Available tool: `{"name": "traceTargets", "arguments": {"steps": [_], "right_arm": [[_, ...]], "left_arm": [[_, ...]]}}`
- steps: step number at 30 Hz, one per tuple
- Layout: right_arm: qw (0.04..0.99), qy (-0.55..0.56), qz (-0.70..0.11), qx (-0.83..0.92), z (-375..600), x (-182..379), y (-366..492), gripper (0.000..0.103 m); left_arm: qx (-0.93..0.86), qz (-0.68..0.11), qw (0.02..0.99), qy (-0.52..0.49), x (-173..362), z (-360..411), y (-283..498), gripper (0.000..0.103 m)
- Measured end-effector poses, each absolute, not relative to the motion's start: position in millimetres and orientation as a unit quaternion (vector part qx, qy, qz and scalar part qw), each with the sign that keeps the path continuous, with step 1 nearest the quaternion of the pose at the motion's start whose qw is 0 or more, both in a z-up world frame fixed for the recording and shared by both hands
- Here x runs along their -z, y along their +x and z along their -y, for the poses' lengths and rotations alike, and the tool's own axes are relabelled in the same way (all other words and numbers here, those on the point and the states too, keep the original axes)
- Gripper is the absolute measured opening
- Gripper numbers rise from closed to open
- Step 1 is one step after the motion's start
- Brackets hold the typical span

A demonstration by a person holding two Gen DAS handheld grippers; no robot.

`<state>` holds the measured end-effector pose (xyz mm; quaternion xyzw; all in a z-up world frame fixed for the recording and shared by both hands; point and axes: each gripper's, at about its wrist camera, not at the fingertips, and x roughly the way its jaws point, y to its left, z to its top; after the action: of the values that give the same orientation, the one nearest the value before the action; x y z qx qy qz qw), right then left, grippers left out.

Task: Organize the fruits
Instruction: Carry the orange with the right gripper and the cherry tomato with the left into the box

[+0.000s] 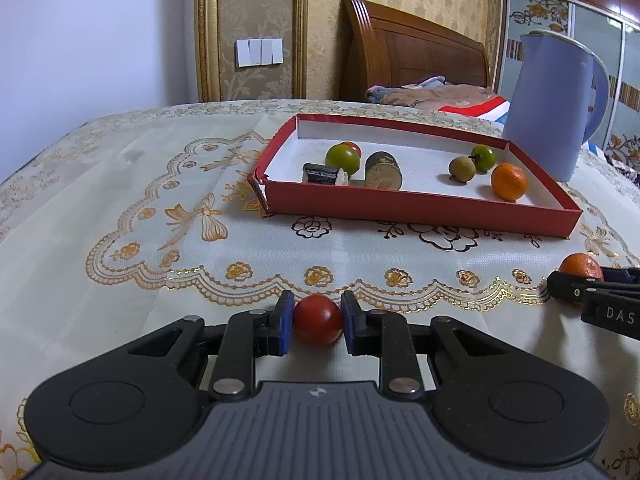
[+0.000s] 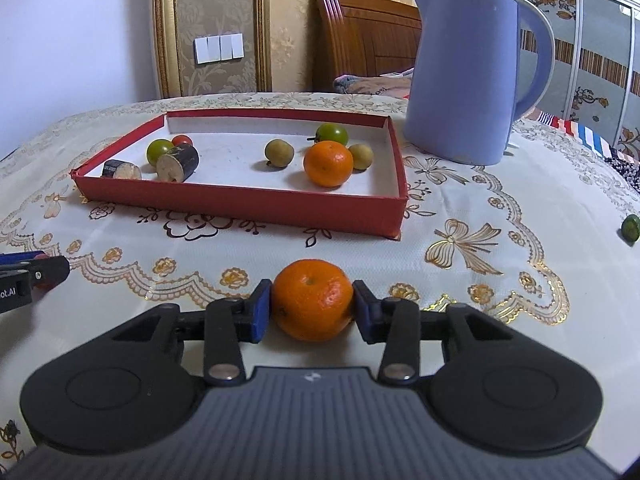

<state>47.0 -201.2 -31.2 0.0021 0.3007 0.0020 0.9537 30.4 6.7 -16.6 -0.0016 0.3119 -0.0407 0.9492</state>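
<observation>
left gripper (image 1: 318, 322): blue pads pressed on both sides of a small red tomato (image 1: 318, 319), which sits low on the patterned cloth of the surface (image 1: 120, 184), near its front edge.

right gripper (image 2: 312, 306): pads clamped against either side of an orange mandarin (image 2: 312, 299), also resting on the cloth, in front of the red tray (image 2: 248, 204).

tray contents, right wrist view: second mandarin (image 2: 328, 163) near the right wall; green tomato (image 2: 331, 134) behind it; two brownish round fruits (image 2: 279, 153) beside it, one on each side; at the left end a green tomato (image 2: 159, 151), a small red one (image 2: 182, 140) and two dark cut stalk pieces (image 2: 178, 163).

blue jug (image 2: 464, 68) stands behind the tray's right corner. one small green fruit (image 2: 631, 225) lies alone at the far right of the cloth.
</observation>
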Motion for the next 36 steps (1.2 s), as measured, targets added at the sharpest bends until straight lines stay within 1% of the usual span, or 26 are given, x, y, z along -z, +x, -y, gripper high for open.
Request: {"name": "traceTargets", "arguments": {"steps": [10, 16, 21, 30, 36], "right_arm": [[0.962, 0.004, -0.272, -0.012, 204, 20, 36, 0.039], [0.967, -0.001, -0.253, -0.024, 205, -9, 39, 0.039], [0.971, -0.016, -0.236, -0.011, 207, -27, 55, 0.039], [0.968, 0.0, -0.25, -0.003, 204, -23, 100, 0.039], [0.962, 0.006, -0.273, 0.003, 201, -9, 130, 0.039]], "left_arm": [[0.057, -0.309, 0.949, 0.014, 10, 3, 28, 0.024], [0.074, -0.317, 0.945, 0.004, -4, 12, 41, 0.024], [0.067, -0.311, 0.948, 0.02, -16, 26, 53, 0.024], [0.069, -0.286, 0.955, 0.028, -36, 51, 85, 0.024], [0.06, -0.28, 0.958, 0.03, -34, 60, 115, 0.024]]}}
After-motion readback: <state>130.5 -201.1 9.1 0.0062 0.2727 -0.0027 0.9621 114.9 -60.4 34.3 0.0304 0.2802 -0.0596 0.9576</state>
